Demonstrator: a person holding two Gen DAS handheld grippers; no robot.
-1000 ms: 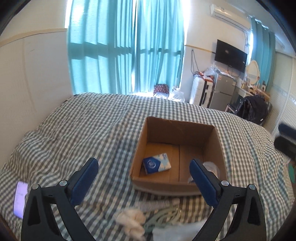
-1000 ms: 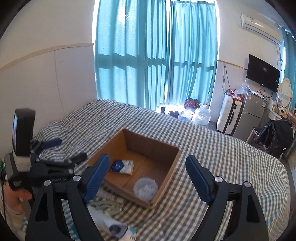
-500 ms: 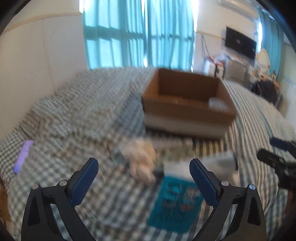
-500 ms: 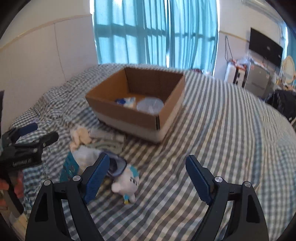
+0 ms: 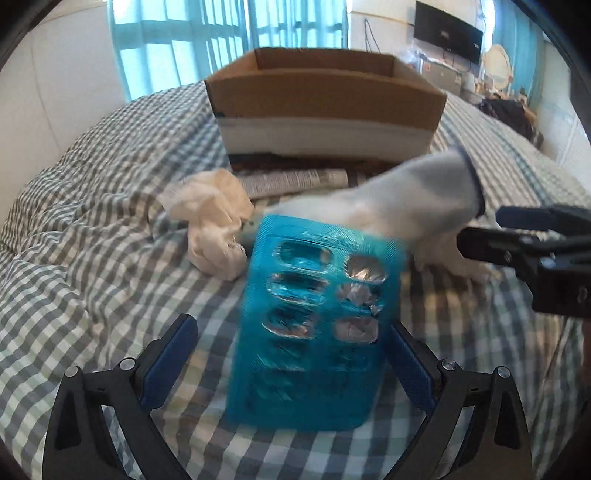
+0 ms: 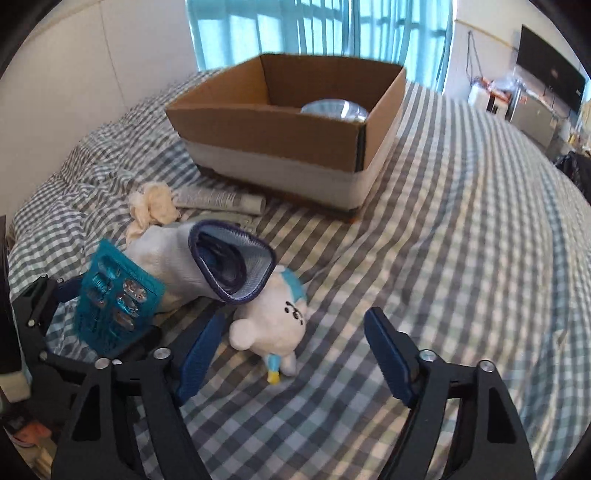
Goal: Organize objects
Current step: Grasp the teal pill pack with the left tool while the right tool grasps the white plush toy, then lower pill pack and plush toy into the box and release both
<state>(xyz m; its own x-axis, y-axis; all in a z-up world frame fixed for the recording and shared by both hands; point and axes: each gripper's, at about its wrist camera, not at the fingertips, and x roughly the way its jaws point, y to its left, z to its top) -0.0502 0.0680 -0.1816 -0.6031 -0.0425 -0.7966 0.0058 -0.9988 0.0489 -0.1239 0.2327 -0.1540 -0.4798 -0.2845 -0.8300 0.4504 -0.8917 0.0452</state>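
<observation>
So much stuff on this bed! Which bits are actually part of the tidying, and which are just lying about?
Part of the tidying:
cardboard box
blue blister pack, between the open left claw
sock
plush toy
crumpled cloth
rolled paper

Just there:
checked bedspread
curtains
television

Cardboard box (image 6: 280, 122) is set on the bed (image 6: 461, 229), a bowl (image 6: 334, 109) inside it. Rolled paper (image 6: 221, 201) lies just before the box; crumpled cloth (image 6: 151, 206) left of the paper. Nearer than those: sock (image 6: 207, 258), blister pack (image 5: 314, 332) to its left, plush toy (image 6: 271, 317) touching its right.
</observation>
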